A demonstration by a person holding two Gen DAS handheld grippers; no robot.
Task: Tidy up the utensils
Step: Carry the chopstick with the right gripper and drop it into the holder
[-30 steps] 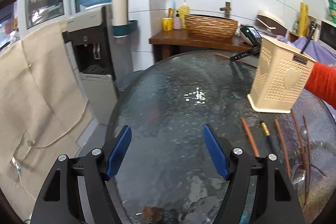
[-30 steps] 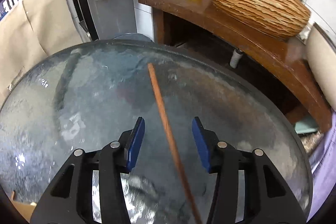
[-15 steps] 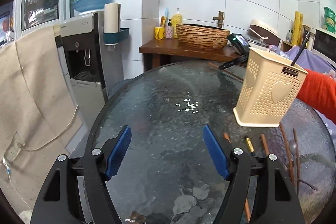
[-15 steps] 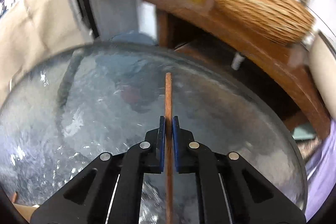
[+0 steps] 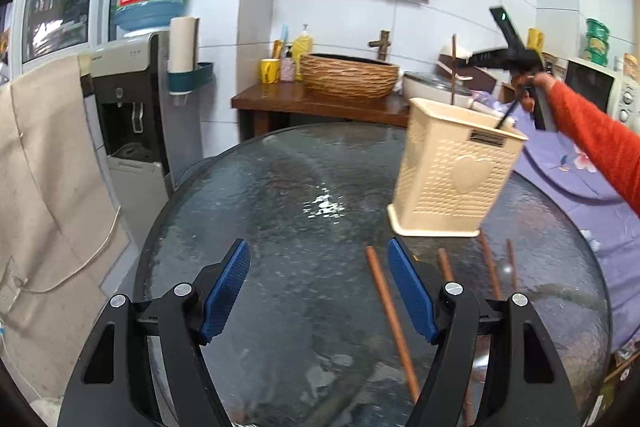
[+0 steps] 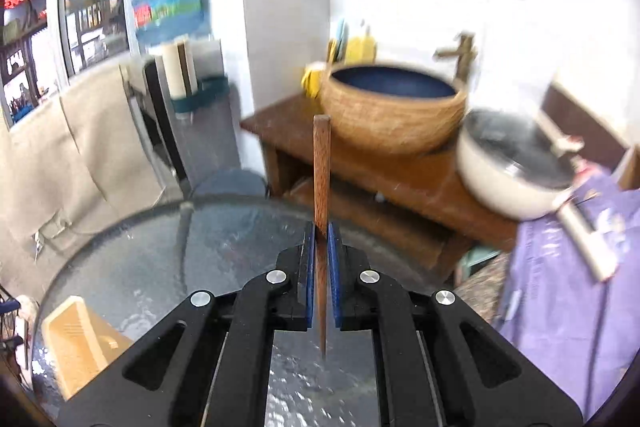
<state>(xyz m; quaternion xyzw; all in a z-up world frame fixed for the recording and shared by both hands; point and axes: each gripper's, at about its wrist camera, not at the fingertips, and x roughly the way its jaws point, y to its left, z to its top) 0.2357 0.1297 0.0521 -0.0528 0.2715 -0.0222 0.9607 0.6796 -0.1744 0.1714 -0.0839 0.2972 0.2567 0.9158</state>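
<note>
Filling most of the left wrist view, a round glass table (image 5: 280,227) with a dark rim is seen, and its far edge also shows in the right wrist view. On it, toward the right, a cream perforated utensil basket (image 5: 452,183) with a heart on its side is stood upright; a dark utensil handle (image 5: 505,117) leans out of its top. The same basket is glimpsed at the lower left of the right wrist view.

The left gripper (image 5: 319,287) is held low over the table with its blue pads spread wide and nothing between them. The right gripper (image 6: 321,255) is clamped tight on a brown wooden chopstick (image 6: 321,175), which is pinched between the two blue pads; its blunt end points up and forward, its thin tip down toward the glass. In the left wrist view this gripper is seen raised above and behind the basket, carried by a hand at the end of an orange sleeve (image 5: 592,135), with the chopstick hanging upright over the basket's rear edge.

On the glass in front of the basket, several more chopsticks are laid; the nearest one (image 5: 390,315) lies just beside the left gripper's right finger. A thinner pair (image 5: 490,267) lies farther right.
</note>
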